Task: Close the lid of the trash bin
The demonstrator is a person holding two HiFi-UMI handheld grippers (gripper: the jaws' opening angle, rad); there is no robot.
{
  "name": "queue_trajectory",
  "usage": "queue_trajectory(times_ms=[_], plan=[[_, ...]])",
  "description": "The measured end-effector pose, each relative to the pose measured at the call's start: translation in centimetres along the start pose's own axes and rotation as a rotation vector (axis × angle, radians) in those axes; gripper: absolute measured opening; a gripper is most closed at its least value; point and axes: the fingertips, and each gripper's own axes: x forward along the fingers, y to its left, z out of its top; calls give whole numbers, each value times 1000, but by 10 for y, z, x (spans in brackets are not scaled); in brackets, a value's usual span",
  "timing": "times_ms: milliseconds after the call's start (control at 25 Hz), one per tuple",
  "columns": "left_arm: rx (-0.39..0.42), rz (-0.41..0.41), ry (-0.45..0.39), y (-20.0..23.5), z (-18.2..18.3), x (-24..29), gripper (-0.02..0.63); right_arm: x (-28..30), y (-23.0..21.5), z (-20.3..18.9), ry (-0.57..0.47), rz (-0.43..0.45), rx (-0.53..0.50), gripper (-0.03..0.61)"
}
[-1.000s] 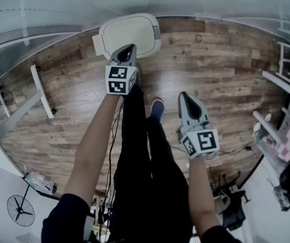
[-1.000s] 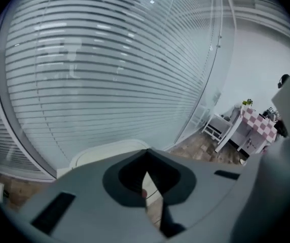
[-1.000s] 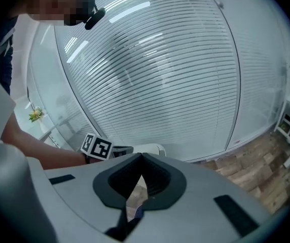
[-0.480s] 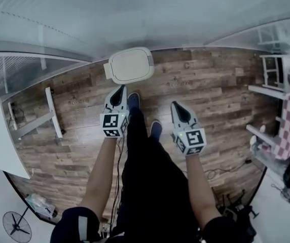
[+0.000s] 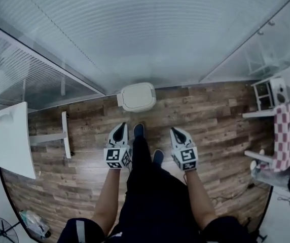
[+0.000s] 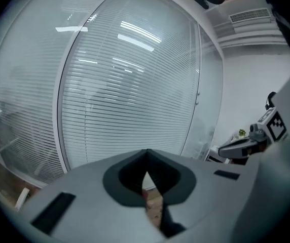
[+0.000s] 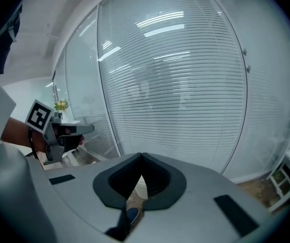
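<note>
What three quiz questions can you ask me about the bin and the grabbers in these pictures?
1. True or false: the trash bin is shut, with its lid down.
2. Pick one. What is between the jaws of the left gripper? A: a bag. B: nothing, they are shut together. C: a bottle.
3. Fill the gap: the bin stands on a floor made of ____ planks.

Key: 1 true; 2 B; 3 wood.
</note>
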Motion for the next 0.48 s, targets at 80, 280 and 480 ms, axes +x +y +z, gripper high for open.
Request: queue_trajectory(times_ms=[80,280,480], plan=[[9,8,-12,-1,6,-17,6,-8,8,7,-7,10,-26,3],[41,22,-30,-4,24,-43,6,-21,19,26,-41,38,-5,3],[51,37,-67,-22,45,-76,6,-38,25,37,-58,68,-31,3]])
